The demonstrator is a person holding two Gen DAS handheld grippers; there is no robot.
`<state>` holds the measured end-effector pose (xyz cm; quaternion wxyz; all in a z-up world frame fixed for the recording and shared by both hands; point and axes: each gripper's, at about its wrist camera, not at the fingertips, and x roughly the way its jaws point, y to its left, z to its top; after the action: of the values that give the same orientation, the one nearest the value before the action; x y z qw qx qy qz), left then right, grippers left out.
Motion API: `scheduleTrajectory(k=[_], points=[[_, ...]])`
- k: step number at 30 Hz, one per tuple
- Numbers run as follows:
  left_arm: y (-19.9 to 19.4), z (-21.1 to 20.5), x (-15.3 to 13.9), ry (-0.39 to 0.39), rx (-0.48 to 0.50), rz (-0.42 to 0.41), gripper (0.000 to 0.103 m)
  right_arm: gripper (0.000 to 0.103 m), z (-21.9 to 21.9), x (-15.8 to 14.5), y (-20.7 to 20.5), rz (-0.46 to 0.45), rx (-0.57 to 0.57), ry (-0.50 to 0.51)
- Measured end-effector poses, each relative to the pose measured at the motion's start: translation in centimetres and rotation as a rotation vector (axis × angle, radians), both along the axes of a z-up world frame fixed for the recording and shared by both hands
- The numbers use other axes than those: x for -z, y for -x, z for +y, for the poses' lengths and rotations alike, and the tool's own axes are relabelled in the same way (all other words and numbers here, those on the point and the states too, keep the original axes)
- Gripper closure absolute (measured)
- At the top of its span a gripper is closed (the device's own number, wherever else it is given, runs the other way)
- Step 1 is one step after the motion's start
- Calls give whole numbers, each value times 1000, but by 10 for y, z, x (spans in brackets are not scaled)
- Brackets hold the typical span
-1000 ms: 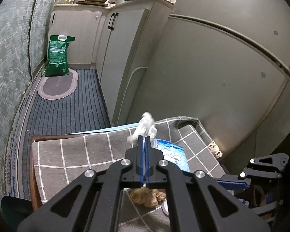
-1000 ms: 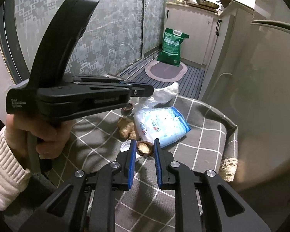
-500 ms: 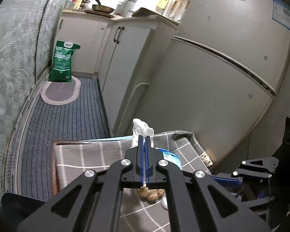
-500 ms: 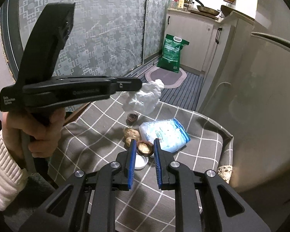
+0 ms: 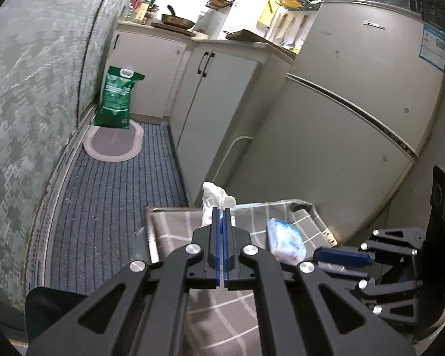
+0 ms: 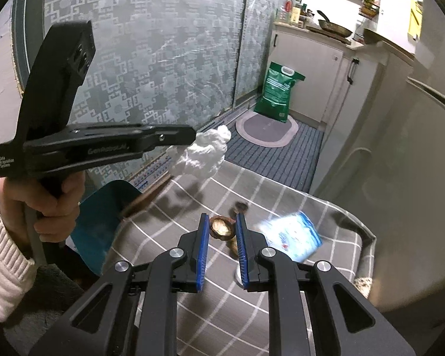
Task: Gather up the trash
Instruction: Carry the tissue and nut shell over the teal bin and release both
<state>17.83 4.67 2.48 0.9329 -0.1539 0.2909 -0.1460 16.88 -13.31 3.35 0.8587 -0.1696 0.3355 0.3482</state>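
My left gripper point(image 5: 222, 209) is shut on a crumpled white tissue point(image 5: 213, 192), which hangs in the air over the far left edge of the table. In the right wrist view the tissue point(image 6: 204, 154) sticks out of the left gripper point(image 6: 192, 139), held by a hand in a white sleeve. My right gripper point(image 6: 221, 222) is shut on a brown walnut shell half point(image 6: 221, 227), just above the grey checked tablecloth point(image 6: 281, 207). A blue-and-white plastic packet point(image 6: 290, 237) lies to its right on the cloth.
A second brown piece point(image 6: 233, 244) and a small dark shell point(image 6: 241, 206) lie near the packet. A teal chair point(image 6: 103, 216) stands at the table's left. The fridge point(image 5: 356, 118) is close behind the table. A green bag point(image 5: 115, 101) stands on the floor by the cabinets.
The left gripper has carried the tissue up and to the left, away from the packet. The right gripper has risen a little with the shell still between its fingers.
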Motion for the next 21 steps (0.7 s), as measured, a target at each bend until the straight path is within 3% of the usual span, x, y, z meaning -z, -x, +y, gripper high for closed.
scheduleTrajectory(k=[21], points=[[54,64,23,-82,-84,61,101,85,60,-10,8,32,-88,-46]])
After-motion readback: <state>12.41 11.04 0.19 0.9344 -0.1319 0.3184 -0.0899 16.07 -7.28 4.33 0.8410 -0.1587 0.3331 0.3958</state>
